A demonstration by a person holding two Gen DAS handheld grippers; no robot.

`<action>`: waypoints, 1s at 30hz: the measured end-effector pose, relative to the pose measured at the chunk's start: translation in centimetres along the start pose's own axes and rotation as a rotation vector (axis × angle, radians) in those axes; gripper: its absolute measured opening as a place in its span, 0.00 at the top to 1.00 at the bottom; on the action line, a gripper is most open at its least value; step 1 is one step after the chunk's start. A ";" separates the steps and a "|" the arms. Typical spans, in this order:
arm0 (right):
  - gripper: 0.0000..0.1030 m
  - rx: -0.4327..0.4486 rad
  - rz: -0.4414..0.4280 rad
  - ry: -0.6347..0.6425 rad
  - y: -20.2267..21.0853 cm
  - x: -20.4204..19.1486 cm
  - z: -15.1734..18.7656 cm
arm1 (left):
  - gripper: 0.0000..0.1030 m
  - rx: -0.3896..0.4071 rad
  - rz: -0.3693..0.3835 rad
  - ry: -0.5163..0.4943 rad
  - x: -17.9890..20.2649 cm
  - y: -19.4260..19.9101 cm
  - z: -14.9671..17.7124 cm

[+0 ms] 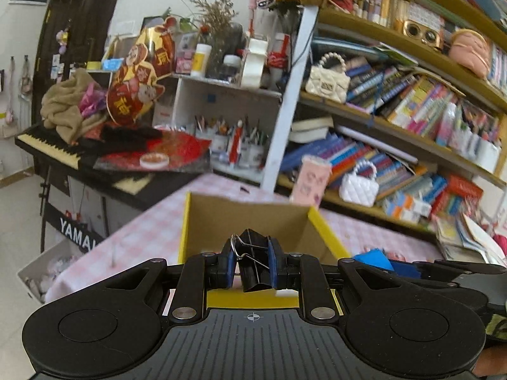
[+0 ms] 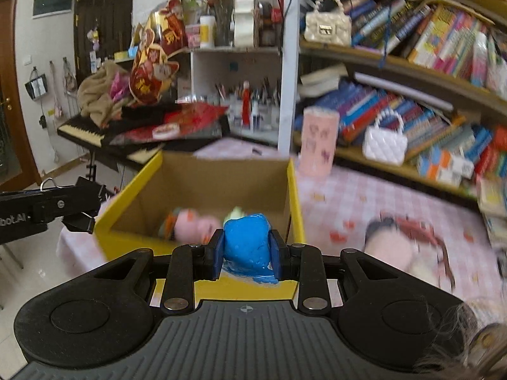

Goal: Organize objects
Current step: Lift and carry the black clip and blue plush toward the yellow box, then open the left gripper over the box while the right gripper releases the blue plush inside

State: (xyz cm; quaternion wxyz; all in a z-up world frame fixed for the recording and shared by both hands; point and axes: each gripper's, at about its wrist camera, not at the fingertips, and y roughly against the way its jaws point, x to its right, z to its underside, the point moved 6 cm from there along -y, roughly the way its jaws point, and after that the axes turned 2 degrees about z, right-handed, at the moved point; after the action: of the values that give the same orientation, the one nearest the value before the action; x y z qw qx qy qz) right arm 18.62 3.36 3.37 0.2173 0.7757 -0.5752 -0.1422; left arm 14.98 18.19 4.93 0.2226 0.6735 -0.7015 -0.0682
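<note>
A yellow-rimmed cardboard box [image 1: 326, 231] stands on the pink checked table [image 1: 152, 231]. My left gripper [image 1: 252, 262] is shut on a black binder clip [image 1: 253, 262] and holds it above the box's near edge. My right gripper [image 2: 247, 253] is shut on a blue squashy object [image 2: 248, 240] over the near rim of the box [image 2: 126, 196]. Inside the box lie pink soft toys [image 2: 193, 224]. The left gripper with the clip also shows in the right wrist view [image 2: 76, 209], left of the box.
A pink cup [image 2: 318, 141] stands behind the box. A pink and dark soft toy [image 2: 399, 240] lies on the table to the right. Bookshelves [image 2: 412, 63] with white handbags [image 2: 385, 141] fill the right. A cluttered keyboard [image 1: 47, 145] stands at the left.
</note>
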 end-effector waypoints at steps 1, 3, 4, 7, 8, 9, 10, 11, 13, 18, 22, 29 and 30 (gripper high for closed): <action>0.74 0.005 -0.001 0.008 -0.8 0.3 -0.5 | 0.81 0.002 -0.005 0.000 0.2 -0.7 -0.4; 0.74 0.003 -0.017 0.027 -2.7 0.6 -1.4 | 0.81 0.001 -0.020 0.004 0.4 -2.3 -0.8; 0.74 -0.003 -0.026 0.038 -3.4 0.7 -1.7 | 0.81 -0.001 -0.028 0.009 0.4 -3.0 -0.9; 0.74 -0.020 -0.060 0.085 -5.8 0.7 -2.0 | 0.81 -0.017 -0.063 0.035 0.2 -5.2 -0.9; 0.74 -0.027 -0.072 0.106 -6.5 0.6 -2.0 | 0.81 -0.024 -0.075 0.047 0.0 -5.9 -0.8; 0.74 -0.035 -0.083 0.127 -7.4 0.5 -1.9 | 0.81 -0.035 -0.086 0.057 -0.2 -6.6 -0.7; 0.74 -0.042 -0.090 0.141 -7.9 0.4 -1.9 | 0.81 -0.049 -0.098 0.061 -0.5 -7.3 -0.5; 0.74 -0.053 -0.101 0.158 -8.6 0.3 -1.7 | 0.81 -0.064 -0.108 0.060 -0.7 -8.0 -0.3; 0.74 -0.083 -0.120 0.178 -10.0 0.2 -1.3 | 0.81 -0.099 -0.132 0.046 -0.9 -9.3 0.3; 0.74 -0.156 -0.177 0.216 -12.7 -0.2 -0.3 | 0.81 -0.186 -0.174 0.028 -1.4 -11.5 2.3; 0.74 -0.210 -0.214 0.232 -14.1 -0.5 0.2 | 0.81 -0.242 -0.193 0.014 -1.5 -12.6 3.5; 0.74 -0.270 -0.249 0.256 -15.0 -0.9 1.0 | 0.81 -0.304 -0.188 -0.024 -1.3 -13.7 5.0; 0.74 -0.276 -0.254 0.254 -15.1 -0.9 1.1 | 0.81 -0.310 -0.187 -0.035 -1.1 -13.8 5.1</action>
State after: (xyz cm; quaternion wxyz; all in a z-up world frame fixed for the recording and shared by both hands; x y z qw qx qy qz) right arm 30.36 7.69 -5.14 0.3724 0.8163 -0.4162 -0.1472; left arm 25.47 17.12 -5.35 0.3043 0.6923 -0.6205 -0.2076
